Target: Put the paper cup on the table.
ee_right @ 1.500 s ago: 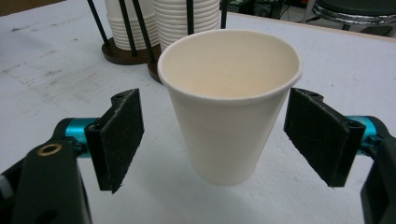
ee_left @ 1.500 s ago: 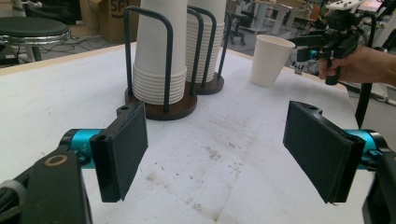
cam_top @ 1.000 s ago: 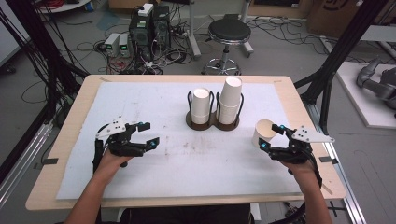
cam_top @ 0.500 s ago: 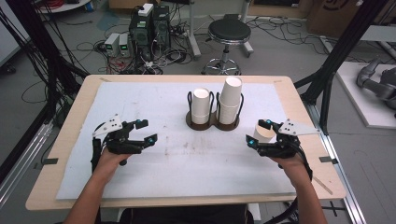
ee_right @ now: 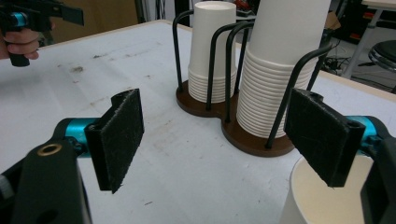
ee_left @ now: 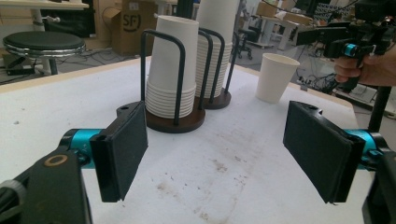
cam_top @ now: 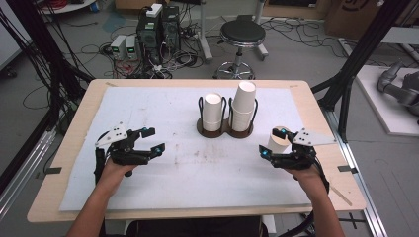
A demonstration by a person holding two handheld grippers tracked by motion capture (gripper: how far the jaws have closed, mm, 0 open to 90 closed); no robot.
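Since a second ago the right hand-held gripper (cam_top: 269, 143) has let go of the single white paper cup (cam_top: 278, 143), which now stands upright on the white-covered worktop (cam_top: 163, 103), right of the dark twin-ring cup holder (cam_top: 225, 131); its jaws gape beside it, holding nothing, and the left hand-held gripper (cam_top: 153, 140) likewise gapes empty

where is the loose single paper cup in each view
High view: loose cup right of centre, beside the right gripper.
Left gripper view: upper right, right of the cup holder.
Right gripper view: bottom right corner, rim only.
Shared landmark: the cup holder.
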